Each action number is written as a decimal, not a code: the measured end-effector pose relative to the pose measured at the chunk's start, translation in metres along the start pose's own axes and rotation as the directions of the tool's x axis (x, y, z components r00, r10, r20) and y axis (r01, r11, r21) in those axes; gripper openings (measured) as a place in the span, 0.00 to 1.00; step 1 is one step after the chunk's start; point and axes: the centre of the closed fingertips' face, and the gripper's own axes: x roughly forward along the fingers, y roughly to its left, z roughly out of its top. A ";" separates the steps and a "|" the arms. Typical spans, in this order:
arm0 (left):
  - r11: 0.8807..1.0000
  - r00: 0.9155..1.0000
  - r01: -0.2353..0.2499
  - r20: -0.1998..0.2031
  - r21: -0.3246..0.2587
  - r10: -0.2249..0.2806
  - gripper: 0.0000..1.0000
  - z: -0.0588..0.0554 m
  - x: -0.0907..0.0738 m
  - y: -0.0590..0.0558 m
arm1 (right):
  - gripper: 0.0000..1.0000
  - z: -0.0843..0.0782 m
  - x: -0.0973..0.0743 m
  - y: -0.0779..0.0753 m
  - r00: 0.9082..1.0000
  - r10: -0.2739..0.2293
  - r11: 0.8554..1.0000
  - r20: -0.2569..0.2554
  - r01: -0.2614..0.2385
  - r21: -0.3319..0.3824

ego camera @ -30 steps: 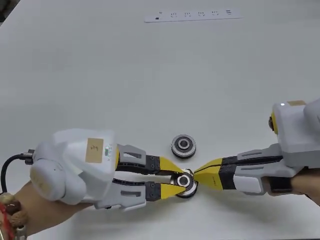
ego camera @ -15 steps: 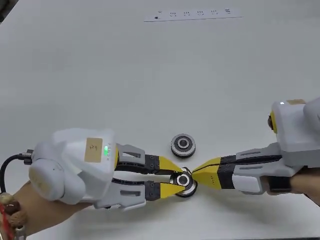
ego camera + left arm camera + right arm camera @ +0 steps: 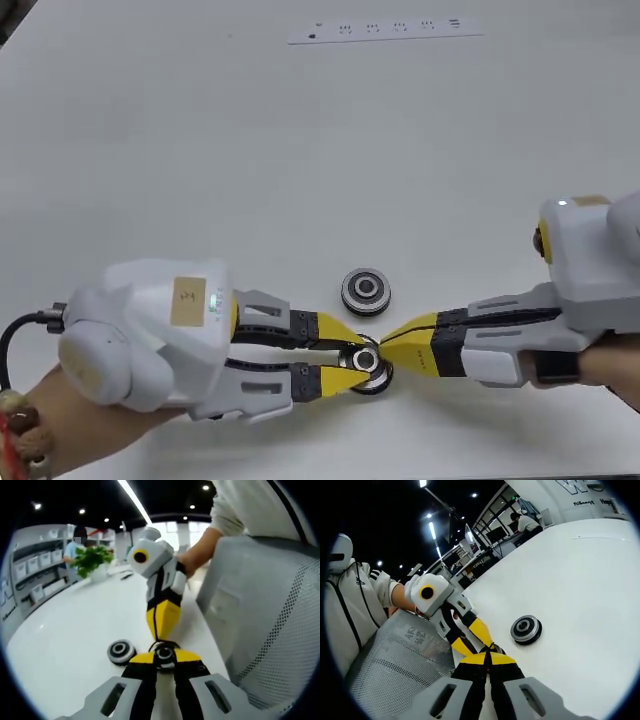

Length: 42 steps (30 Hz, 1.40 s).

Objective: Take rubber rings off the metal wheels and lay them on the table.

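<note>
A metal wheel (image 3: 366, 364) with a black rubber ring sits low over the white table (image 3: 300, 170), and my left gripper (image 3: 357, 362) is shut on it from the left. My right gripper (image 3: 384, 350) comes in from the right, its yellow jaws pressed together on the ring's rim. In the left gripper view the held wheel (image 3: 165, 653) lies between my jaws and the right gripper (image 3: 159, 639) pinches its black ring from above. A second wheel (image 3: 366, 290) with its ring on lies flat just behind; the second wheel (image 3: 121, 651) (image 3: 526, 629) also appears in both gripper views.
A white power strip (image 3: 385, 30) lies at the table's far edge. The table's near edge runs close below both grippers. A grey mesh chair (image 3: 260, 615) stands by the table, and a potted plant (image 3: 92, 560) sits on a far bench.
Both grippers and the held wheel have shifted slightly left. The second wheel has not moved.
</note>
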 end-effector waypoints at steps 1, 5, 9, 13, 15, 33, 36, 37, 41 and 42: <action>1.000 1.000 -0.003 -0.004 -0.001 0.003 0.13 0.000 0.000 0.000 | 0.00 0.000 0.000 0.000 1.000 0.003 1.000 0.002 -0.003 0.011; 1.000 1.000 -0.015 -0.008 -0.009 0.015 0.13 0.000 0.000 0.000 | 0.00 0.001 -0.001 0.001 1.000 0.008 0.999 0.014 -0.009 0.037; 1.000 1.000 -0.017 -0.014 0.001 0.017 0.14 0.001 0.000 -0.001 | 0.00 0.001 -0.001 0.002 1.000 0.011 0.999 0.014 -0.011 0.051; 0.999 1.000 -0.006 -0.018 0.046 0.007 0.14 0.002 0.000 -0.001 | 0.00 -0.001 -0.001 -0.003 1.000 -0.009 0.999 -0.002 0.009 0.045; 1.000 1.000 -0.007 -0.019 0.030 0.007 0.14 0.002 0.000 -0.001 | 0.00 -0.003 -0.001 -0.004 1.000 -0.016 0.999 -0.007 0.016 0.049; 0.995 0.999 -0.019 0.038 -0.096 0.022 0.47 0.039 -0.034 0.009 | 0.00 0.001 -0.004 0.006 1.000 -0.009 0.999 -0.024 0.010 0.045; 0.996 0.999 -0.022 0.037 -0.090 0.026 0.48 0.043 -0.040 0.007 | 0.00 0.001 -0.005 0.008 0.999 -0.014 0.999 -0.032 0.015 0.029; 0.995 0.999 -0.023 0.041 -0.092 0.027 0.48 0.044 -0.043 0.006 | 0.00 0.001 -0.006 0.009 0.999 -0.014 1.000 -0.034 0.015 0.027; 0.995 0.998 -0.036 0.047 -0.097 0.041 0.53 0.046 -0.052 0.005 | 0.00 0.004 -0.010 0.012 0.999 -0.021 1.000 -0.032 0.022 0.014; 0.994 0.998 -0.044 0.050 -0.097 0.049 0.54 0.047 -0.055 0.005 | 0.00 0.006 -0.012 0.013 0.999 -0.024 1.000 -0.028 0.024 0.014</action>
